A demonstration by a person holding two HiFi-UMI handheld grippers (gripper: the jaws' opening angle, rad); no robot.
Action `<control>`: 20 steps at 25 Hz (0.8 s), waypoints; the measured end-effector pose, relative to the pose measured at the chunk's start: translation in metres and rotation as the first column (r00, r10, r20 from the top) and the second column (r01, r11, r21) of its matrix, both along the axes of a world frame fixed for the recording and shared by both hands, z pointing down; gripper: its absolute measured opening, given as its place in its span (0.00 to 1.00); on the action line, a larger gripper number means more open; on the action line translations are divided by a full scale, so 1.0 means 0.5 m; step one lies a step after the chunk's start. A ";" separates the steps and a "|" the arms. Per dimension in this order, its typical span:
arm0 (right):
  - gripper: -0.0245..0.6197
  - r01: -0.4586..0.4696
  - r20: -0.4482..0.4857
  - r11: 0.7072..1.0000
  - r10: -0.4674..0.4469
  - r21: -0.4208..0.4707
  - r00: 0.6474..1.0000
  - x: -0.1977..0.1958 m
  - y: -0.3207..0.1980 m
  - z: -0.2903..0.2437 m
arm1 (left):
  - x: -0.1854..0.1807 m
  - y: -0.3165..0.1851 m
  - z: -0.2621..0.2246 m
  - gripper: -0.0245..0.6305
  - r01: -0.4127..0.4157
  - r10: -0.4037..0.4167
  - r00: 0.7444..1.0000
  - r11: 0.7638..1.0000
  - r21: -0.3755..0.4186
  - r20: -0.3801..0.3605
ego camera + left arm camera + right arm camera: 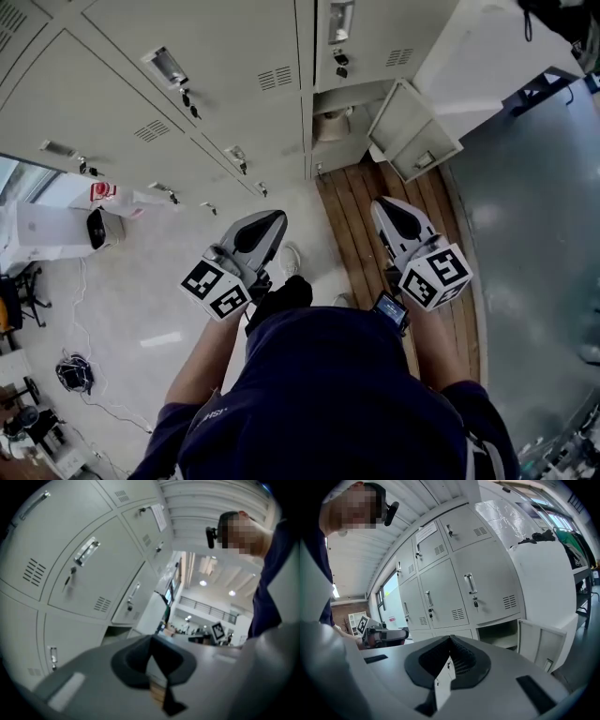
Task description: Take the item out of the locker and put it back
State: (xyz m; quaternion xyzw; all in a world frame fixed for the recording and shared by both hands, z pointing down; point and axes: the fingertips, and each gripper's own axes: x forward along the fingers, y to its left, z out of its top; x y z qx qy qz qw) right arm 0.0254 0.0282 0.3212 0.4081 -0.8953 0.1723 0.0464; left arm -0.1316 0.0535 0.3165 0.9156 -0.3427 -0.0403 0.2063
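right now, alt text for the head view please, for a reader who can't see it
Seen from above, a person holds the left gripper and right gripper, jaws shut and empty, toward a wall of grey lockers. One bottom locker stands open, a pale item inside.

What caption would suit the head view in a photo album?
A person points the left gripper and right gripper, both shut, at grey lockers; one bottom locker stands open, door swung wide.

2 grippers: left gripper (pixel 267 225), right gripper (pixel 386 211). 1 locker bank (pixel 225 112) on far side, w/ 1 open door (pixel 412 131) at far right and at least 6 shut doors (pixel 187 37). 1 white appliance (pixel 56 234) on floor, left. 1 wood floor strip (pixel 361 225). 1 person (pixel 328 403), near.
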 end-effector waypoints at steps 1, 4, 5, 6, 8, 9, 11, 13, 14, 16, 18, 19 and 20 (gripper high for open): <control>0.04 -0.013 -0.007 1.000 0.013 -0.002 1.000 -0.014 -0.020 0.007 | -0.010 -0.017 0.004 0.04 -0.017 0.017 1.000 1.000 -0.003 0.005; 0.04 -0.051 -0.036 0.999 0.050 -0.019 0.998 -0.051 -0.076 0.041 | -0.029 -0.059 0.018 0.04 -0.078 0.078 0.996 0.997 -0.004 0.035; 0.04 -0.062 -0.044 0.998 0.061 -0.029 0.997 -0.062 -0.092 0.052 | -0.033 -0.070 0.024 0.04 -0.097 0.097 0.994 0.995 -0.005 0.046; 0.04 -0.073 -0.048 0.997 0.071 -0.038 0.996 -0.073 -0.106 0.060 | -0.037 -0.081 0.029 0.04 -0.114 0.114 0.992 0.993 -0.006 0.055; 0.04 -0.091 -0.054 0.995 0.088 -0.050 0.995 -0.091 -0.128 0.072 | -0.043 -0.103 0.038 0.04 -0.137 0.138 0.988 0.990 -0.010 0.063; 0.04 -0.099 -0.056 0.994 0.096 -0.055 0.994 -0.099 -0.137 0.077 | -0.045 -0.114 0.043 0.04 -0.146 0.146 0.987 0.989 -0.013 0.062; 0.04 -0.111 -0.059 0.992 0.107 -0.065 0.992 -0.110 -0.154 0.086 | -0.048 -0.134 0.050 0.04 -0.159 0.159 0.985 0.987 -0.018 0.059; 0.04 -0.122 -0.065 0.990 0.118 -0.072 0.991 -0.116 -0.171 0.095 | -0.049 -0.152 0.057 0.04 -0.171 0.172 0.983 0.985 -0.023 0.056; 0.04 -0.129 -0.066 0.989 0.124 -0.075 0.990 -0.116 -0.179 0.100 | -0.048 -0.158 0.061 0.04 -0.177 0.178 0.982 0.984 -0.026 0.057; 0.04 -0.146 -0.060 0.986 0.141 -0.085 0.988 -0.112 -0.195 0.112 | -0.047 -0.166 0.069 0.04 -0.184 0.186 0.981 0.982 -0.036 0.060; 0.04 -0.165 -0.045 0.981 0.161 -0.104 0.986 -0.104 -0.210 0.128 | -0.050 -0.173 0.077 0.04 -0.183 0.186 0.980 0.982 -0.048 0.065; 0.04 -0.173 -0.035 0.978 0.170 -0.117 0.985 -0.099 -0.219 0.139 | -0.051 -0.176 0.080 0.04 -0.181 0.185 0.980 0.982 -0.055 0.068; 0.04 -0.180 -0.025 0.975 0.178 -0.133 0.984 -0.094 -0.228 0.152 | -0.053 -0.179 0.086 0.04 -0.179 0.183 0.980 0.982 -0.063 0.073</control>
